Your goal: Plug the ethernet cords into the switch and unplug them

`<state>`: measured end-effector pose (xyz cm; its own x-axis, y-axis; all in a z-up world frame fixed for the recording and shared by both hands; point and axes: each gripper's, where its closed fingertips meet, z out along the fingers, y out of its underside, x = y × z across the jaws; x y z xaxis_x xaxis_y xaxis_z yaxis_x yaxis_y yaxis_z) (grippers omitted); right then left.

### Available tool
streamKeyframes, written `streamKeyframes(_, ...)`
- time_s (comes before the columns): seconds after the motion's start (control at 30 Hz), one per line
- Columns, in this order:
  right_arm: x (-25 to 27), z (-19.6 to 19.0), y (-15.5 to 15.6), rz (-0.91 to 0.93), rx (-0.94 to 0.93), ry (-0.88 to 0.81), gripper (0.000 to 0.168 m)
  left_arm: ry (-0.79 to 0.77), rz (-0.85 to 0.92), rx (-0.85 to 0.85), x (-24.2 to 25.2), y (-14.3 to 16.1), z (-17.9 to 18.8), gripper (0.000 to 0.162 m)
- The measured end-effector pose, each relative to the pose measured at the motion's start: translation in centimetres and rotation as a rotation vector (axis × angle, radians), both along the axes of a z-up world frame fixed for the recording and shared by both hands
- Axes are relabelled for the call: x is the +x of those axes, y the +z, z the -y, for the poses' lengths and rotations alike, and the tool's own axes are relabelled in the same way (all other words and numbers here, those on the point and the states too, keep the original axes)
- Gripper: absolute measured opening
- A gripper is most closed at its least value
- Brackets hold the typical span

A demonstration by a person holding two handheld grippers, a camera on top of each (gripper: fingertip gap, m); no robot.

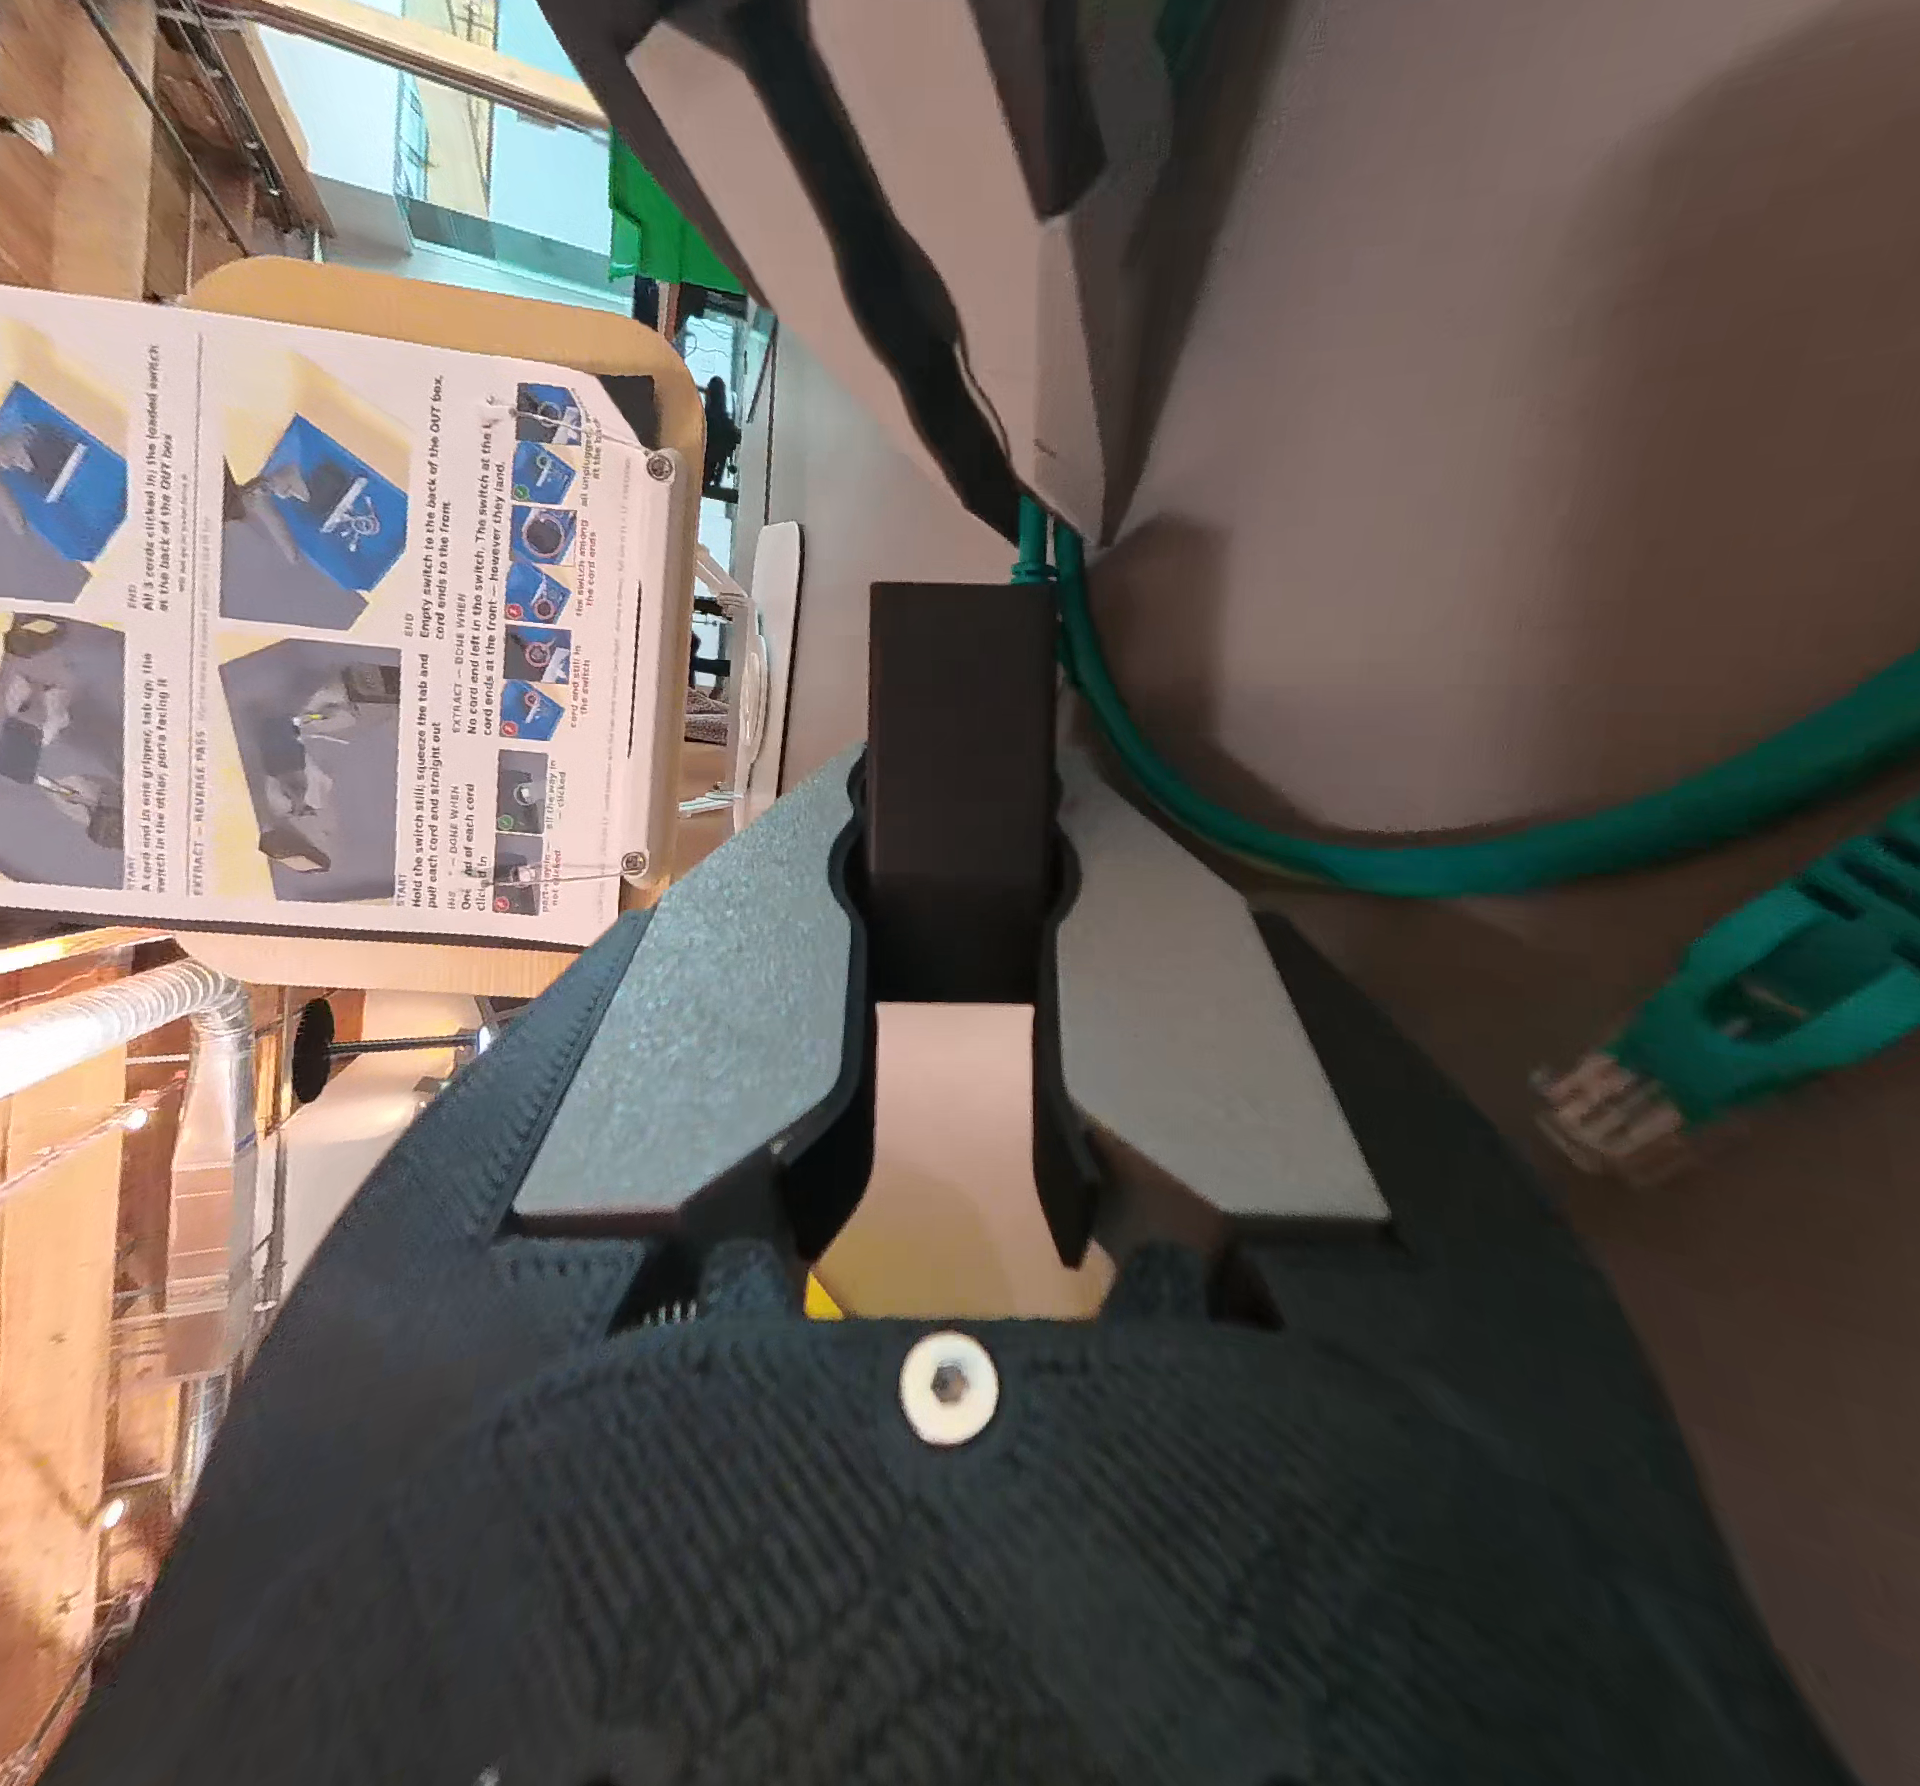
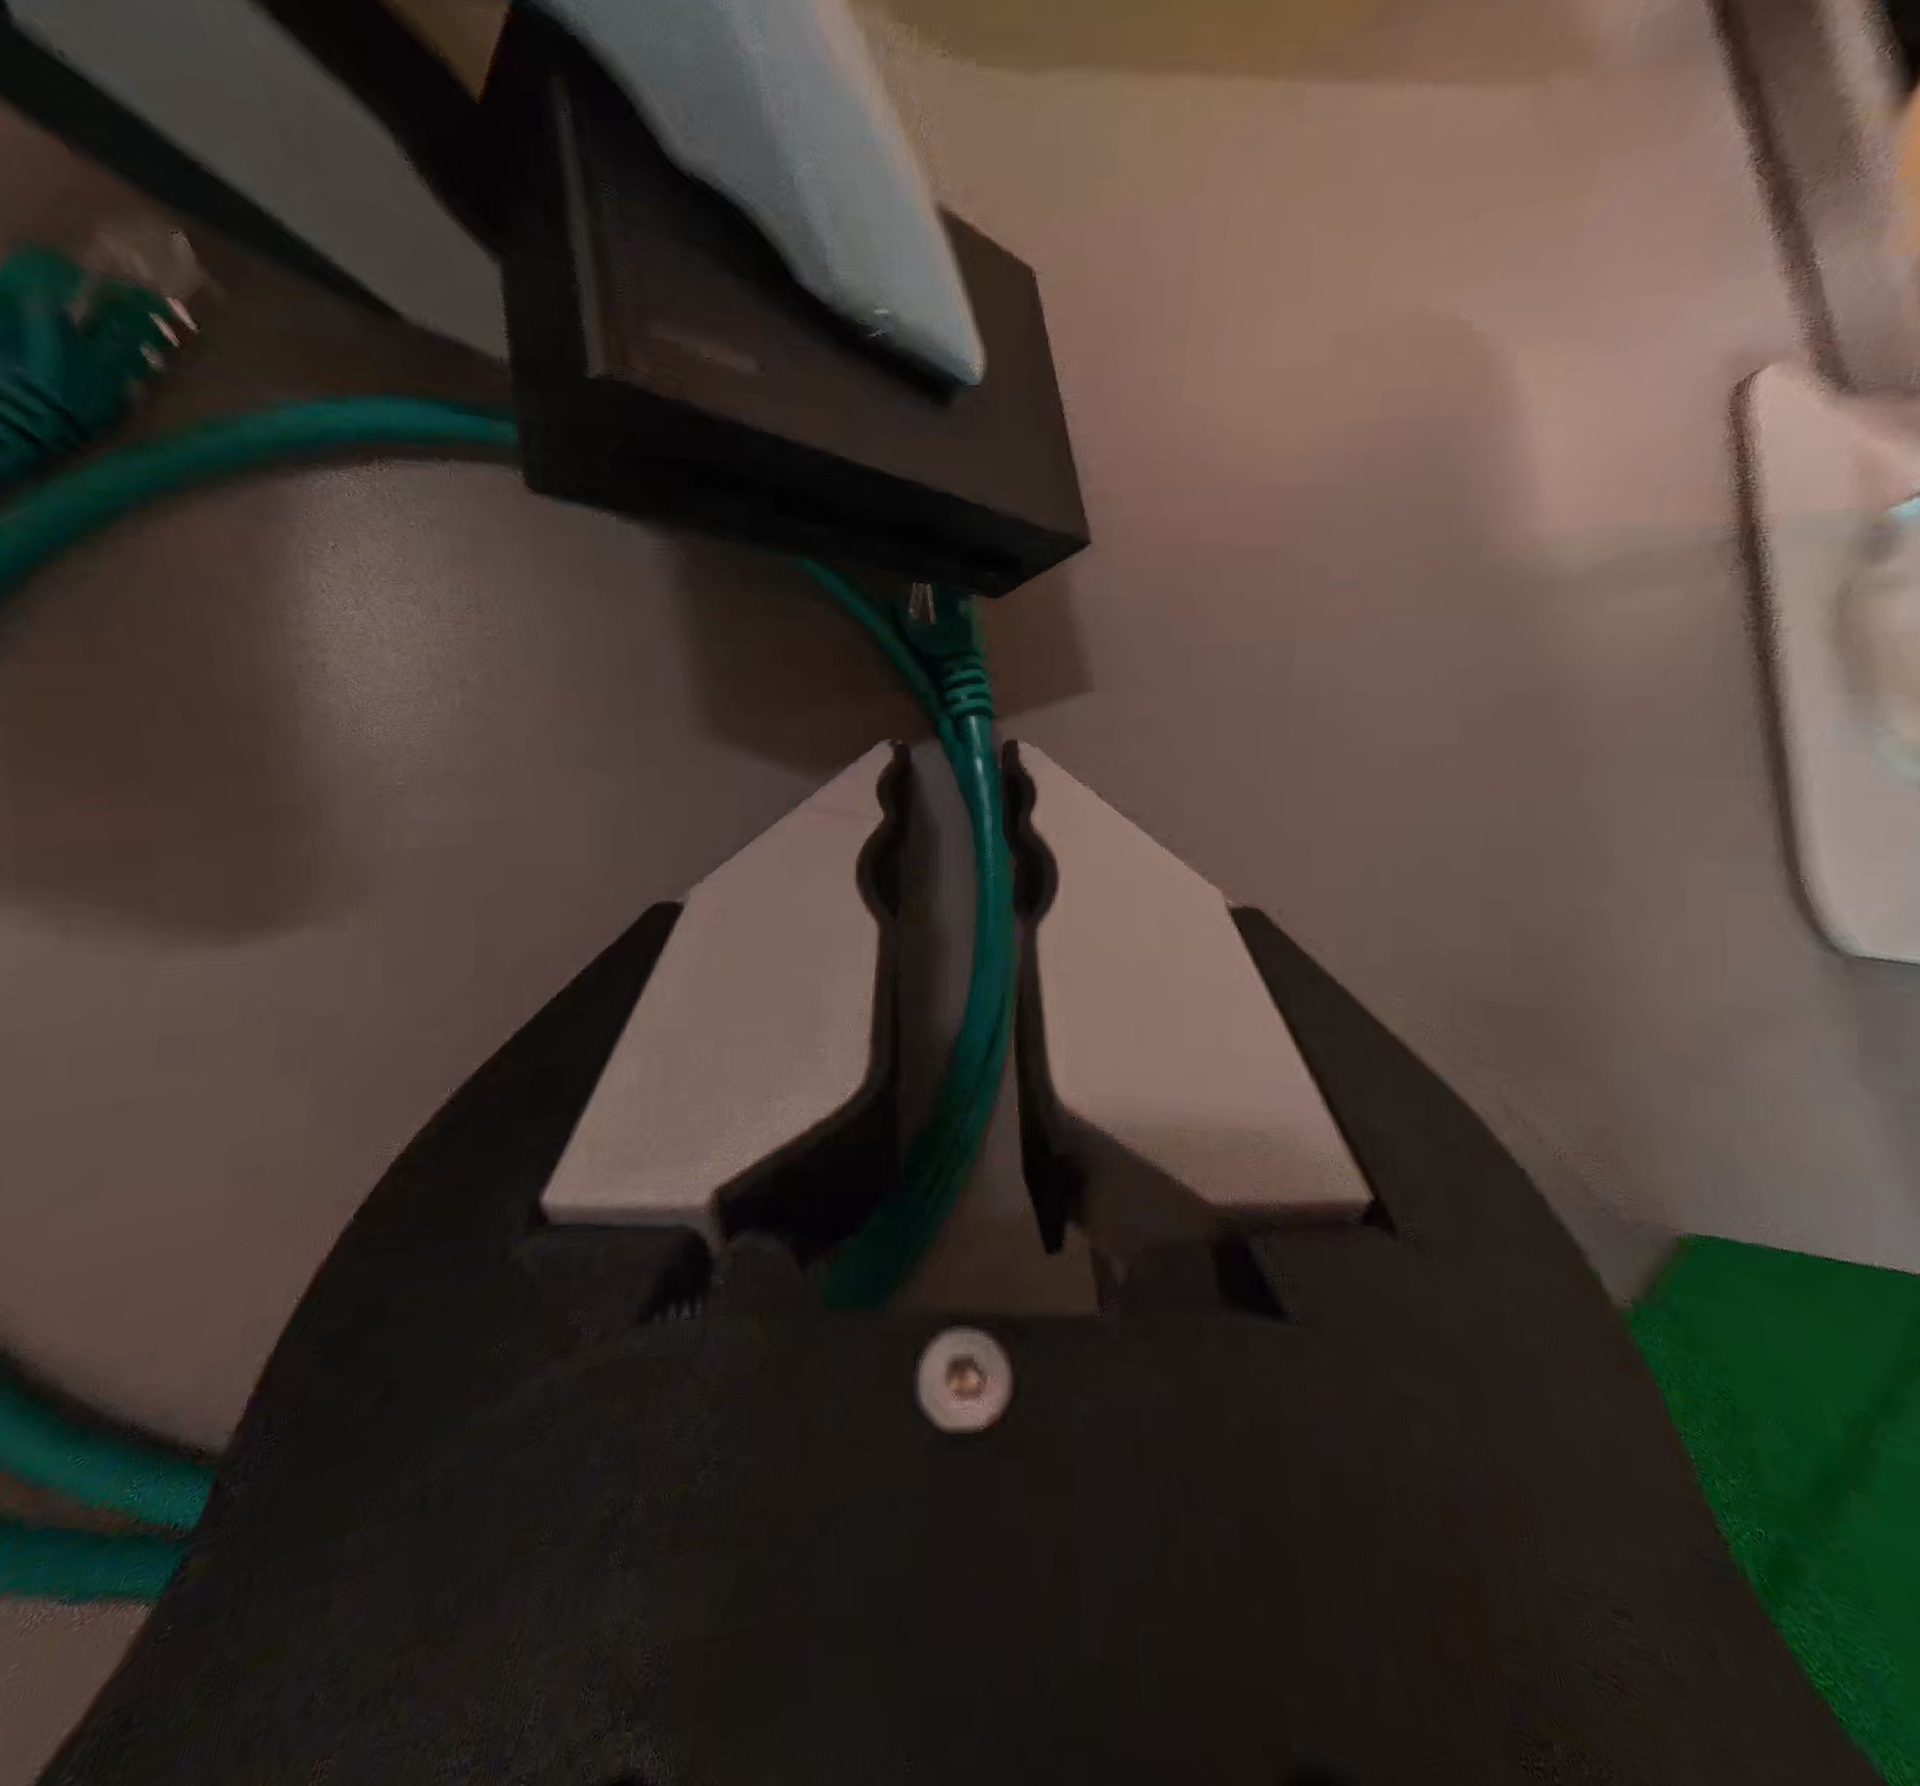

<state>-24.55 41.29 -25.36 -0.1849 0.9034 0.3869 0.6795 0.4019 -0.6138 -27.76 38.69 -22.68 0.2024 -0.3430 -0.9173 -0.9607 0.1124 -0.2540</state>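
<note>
- Left tongs (image 1: 961,863) clench the black switch (image 1: 961,749).
- Right tongs (image 2: 956,760) stand parted around a green cord (image 2: 987,905) plugged into the switch.
- A loose plug (image 1: 1714,1019) lies beside the switch on the table (image 1: 1558,282).

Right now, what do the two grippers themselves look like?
Both look the same. The left gripper and right gripper have a black ribbed plastic body that widens toward the camera, with one silver screw in the middle. Each finger is faced with a flat pale grey plate tapering to a point, with black wavy-edged inner pads. No wiring or sleeves show.
</note>
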Motion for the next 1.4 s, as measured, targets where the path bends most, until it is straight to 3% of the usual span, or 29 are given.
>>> streamKeyframes(0.13, 0.0, -0.4, 0.7, 0.009, -0.344, -0.112, 0.022, -0.006, 0.006, -0.004, 0.0, 0.0, 0.1, 0.026)
streamKeyframes(0.27, -0.1, 0.5, 0.2, 0.072, -0.683, -0.213, 0.019, -0.003, -0.014, 0.010, 0.1, 0.0, 0.2, 0.026)
streamKeyframes(0.4, -0.5, 0.6, 0.3, 0.083, -0.958, -0.295, 0.021, -0.005, -0.011, 0.010, 0.2, 0.0, 0.3, 0.026)
streamKeyframes(0.5, -0.8, 0.7, 0.3, 0.084, -1.061, -0.311, 0.016, -0.005, -0.014, 0.013, 0.2, 0.0, 0.3, 0.026)
streamKeyframes(0.87, -1.4, 1.1, 0.2, 0.016, -1.035, -0.278, 0.009, 0.009, 0.006, 0.003, 0.0, 0.0, 0.3, 0.026)
streamKeyframes(1.17, -0.6, 1.3, 4.5, -0.240, -0.597, -0.118, 0.008, 0.012, 0.437, -0.160, -1.8, 2.5, 0.4, 0.026)
streamKeyframes(1.4, -0.2, 4.0, 7.0, -0.189, -0.548, -0.009, 0.008, -0.020, 0.180, 0.042, -1.0, 2.9, 0.5, 0.026)
